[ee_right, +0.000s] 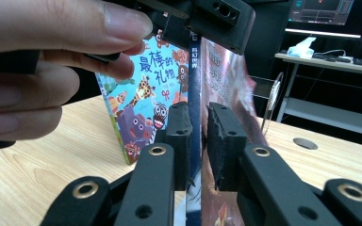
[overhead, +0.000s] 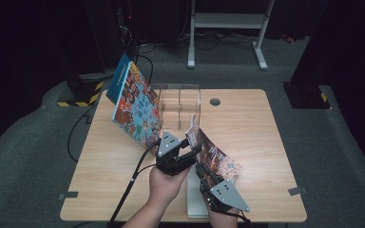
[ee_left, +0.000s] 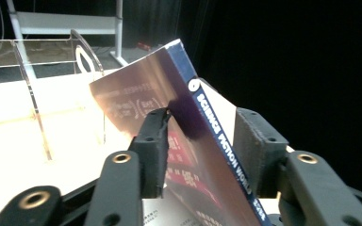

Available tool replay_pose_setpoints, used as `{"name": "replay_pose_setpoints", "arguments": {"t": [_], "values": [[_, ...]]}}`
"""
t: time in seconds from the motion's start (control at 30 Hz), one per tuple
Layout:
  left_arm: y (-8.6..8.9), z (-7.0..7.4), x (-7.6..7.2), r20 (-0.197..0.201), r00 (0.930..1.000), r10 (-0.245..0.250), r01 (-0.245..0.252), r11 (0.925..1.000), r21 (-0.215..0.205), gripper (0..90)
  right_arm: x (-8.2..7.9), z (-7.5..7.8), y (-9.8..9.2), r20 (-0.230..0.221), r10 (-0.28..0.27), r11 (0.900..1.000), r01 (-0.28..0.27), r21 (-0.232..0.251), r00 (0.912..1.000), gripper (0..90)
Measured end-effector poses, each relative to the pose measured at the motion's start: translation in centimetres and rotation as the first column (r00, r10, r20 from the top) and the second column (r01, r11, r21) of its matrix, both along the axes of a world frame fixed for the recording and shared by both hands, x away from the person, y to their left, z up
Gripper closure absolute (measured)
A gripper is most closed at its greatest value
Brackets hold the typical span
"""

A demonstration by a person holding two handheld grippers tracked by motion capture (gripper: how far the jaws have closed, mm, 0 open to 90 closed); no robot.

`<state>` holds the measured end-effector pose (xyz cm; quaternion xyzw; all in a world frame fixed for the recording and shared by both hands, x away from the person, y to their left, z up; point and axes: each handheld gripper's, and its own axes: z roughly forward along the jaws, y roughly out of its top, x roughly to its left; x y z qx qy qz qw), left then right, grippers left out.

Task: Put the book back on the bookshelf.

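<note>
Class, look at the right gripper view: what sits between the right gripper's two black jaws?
The blue spine of the science fiction magazine stands upright between the right gripper jaws, clamped.

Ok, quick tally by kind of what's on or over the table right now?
Books: 2, the magazine in the grippers and the picture book leaning by the rack
Clear racks: 1
Grippers: 2, left gripper and right gripper
Total: 5

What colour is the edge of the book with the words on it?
Dark blue with white letters on the book's spine, best seen in the left gripper view.
</note>
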<state>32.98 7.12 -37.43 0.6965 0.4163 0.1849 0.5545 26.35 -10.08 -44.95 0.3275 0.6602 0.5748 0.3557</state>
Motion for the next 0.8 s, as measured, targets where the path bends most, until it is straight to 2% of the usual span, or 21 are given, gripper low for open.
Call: {"name": "replay_pose_setpoints", "arguments": {"t": [0.13, 0.3, 0.63, 0.8], "values": [[0.12, -0.05, 0.01, 0.001, 1.0, -0.001, 0.001, 1.0, 0.01, 64.3, 0.0, -0.13, 0.15, 0.006, 0.0, 1.0, 0.0, -0.011, 1.0, 75.4], [0.14, -0.15, 0.04, 0.005, 1.0, -0.001, 0.001, 1.0, -0.001, 69.9, 0.18, -0.33, 0.19, 0.002, 0.008, 1.0, -0.008, -0.015, 1.0, 72.7], [0.02, 0.02, 0.07, 0.021, 0.9997, -0.013, 0.014, 0.9982, -0.059, 77.6, 0.23, -0.21, -0.06, -0.004, 0.014, 1.0, -0.014, 0.009, 0.9999, 67.8], [-0.08, 0.38, -0.07, 0.048, 0.9983, -0.033, 0.036, 0.9961, -0.08, 79.3, 0.14, -0.27, -0.53, -0.008, 0.032, 0.999, -0.032, 0.035, 0.9994, 64.8]]}}
